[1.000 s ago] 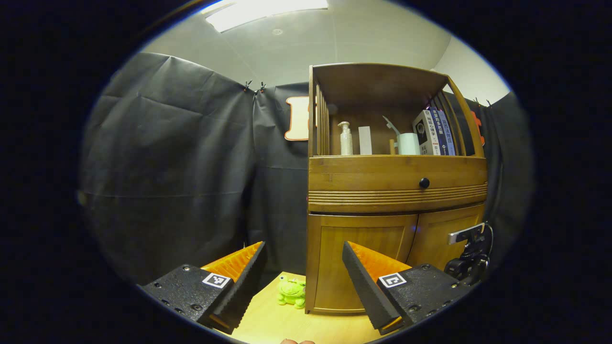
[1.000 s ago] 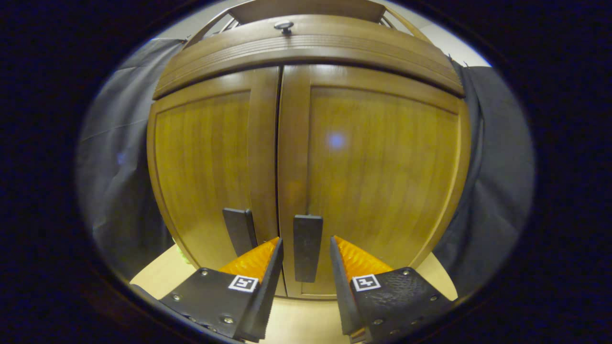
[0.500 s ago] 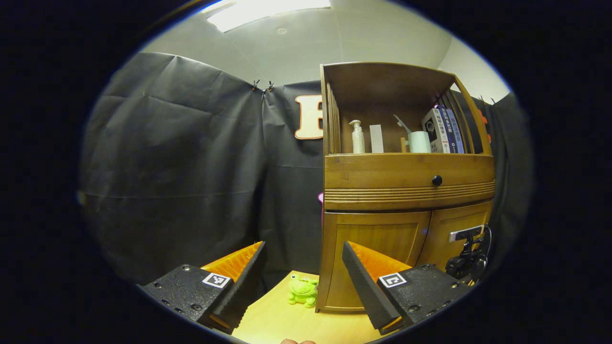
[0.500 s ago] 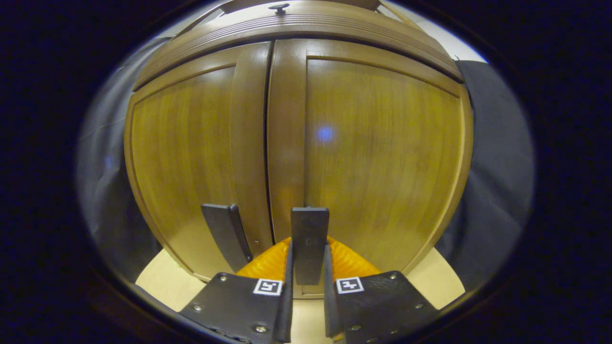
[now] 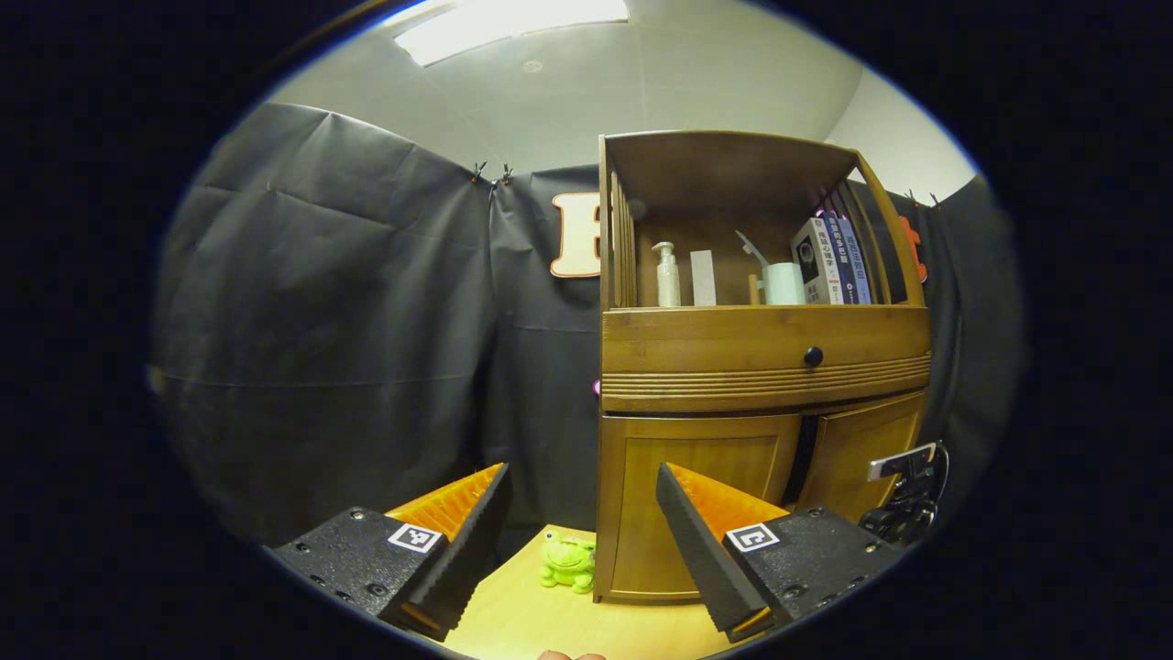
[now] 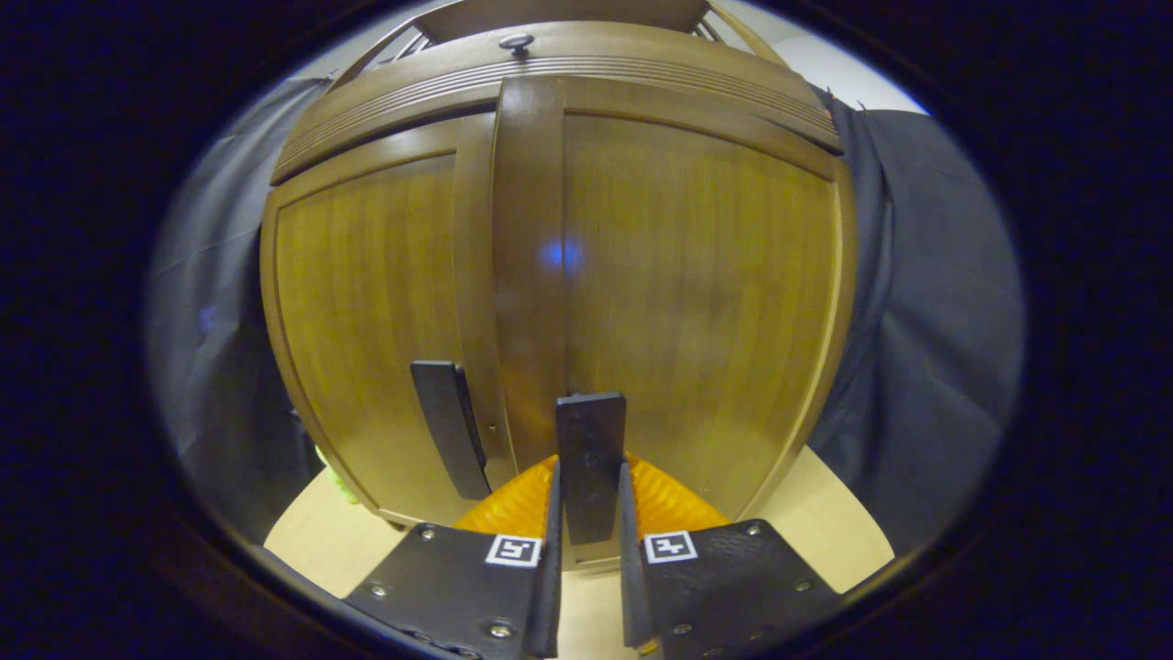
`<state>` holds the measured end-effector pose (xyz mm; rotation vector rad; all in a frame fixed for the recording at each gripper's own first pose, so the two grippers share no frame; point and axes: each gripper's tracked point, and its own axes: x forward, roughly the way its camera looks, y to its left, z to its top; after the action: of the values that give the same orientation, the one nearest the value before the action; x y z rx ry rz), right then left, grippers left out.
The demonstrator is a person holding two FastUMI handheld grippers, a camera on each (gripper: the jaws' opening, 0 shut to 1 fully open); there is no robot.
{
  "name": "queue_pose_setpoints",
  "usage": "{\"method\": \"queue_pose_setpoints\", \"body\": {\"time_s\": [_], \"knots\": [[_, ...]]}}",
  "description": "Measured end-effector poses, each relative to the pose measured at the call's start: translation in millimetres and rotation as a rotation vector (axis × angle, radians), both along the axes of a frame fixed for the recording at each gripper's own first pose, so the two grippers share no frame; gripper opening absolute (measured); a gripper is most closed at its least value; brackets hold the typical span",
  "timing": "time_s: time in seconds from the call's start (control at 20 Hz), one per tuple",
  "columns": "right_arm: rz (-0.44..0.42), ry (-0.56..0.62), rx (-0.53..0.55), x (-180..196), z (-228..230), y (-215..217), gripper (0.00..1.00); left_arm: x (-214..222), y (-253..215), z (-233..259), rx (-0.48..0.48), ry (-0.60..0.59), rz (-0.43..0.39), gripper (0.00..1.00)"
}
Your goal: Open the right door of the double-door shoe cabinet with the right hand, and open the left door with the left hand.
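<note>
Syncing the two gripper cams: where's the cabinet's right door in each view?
Left gripper view: right door at lower right, ajar, with a dark gap beside the left door.
Right gripper view: right door from centre to right, its handle clamped by the right gripper.
Shared landmark: drawer knob above the doors.

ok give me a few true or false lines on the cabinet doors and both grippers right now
1. The right gripper is shut on the right door's handle. True.
2. The right door is flush shut. False: it stands slightly ajar, a dark gap beside it in the left gripper view.
3. The left gripper grips the left door's handle. False: it is open, away from the cabinet.
4. A green frog toy sits by the cabinet's left side. True.
</note>
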<state>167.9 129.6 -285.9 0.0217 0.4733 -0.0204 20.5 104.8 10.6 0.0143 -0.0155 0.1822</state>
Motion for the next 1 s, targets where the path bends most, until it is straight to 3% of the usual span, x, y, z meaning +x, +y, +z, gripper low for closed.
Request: {"method": "queue_pose_setpoints", "body": {"time_s": [1.0], "knots": [[-0.137, 0.025, 0.003, 4, 5, -8, 0.26, -17, -109, -7, -0.052, 0.005, -0.269, 0.94]]}}
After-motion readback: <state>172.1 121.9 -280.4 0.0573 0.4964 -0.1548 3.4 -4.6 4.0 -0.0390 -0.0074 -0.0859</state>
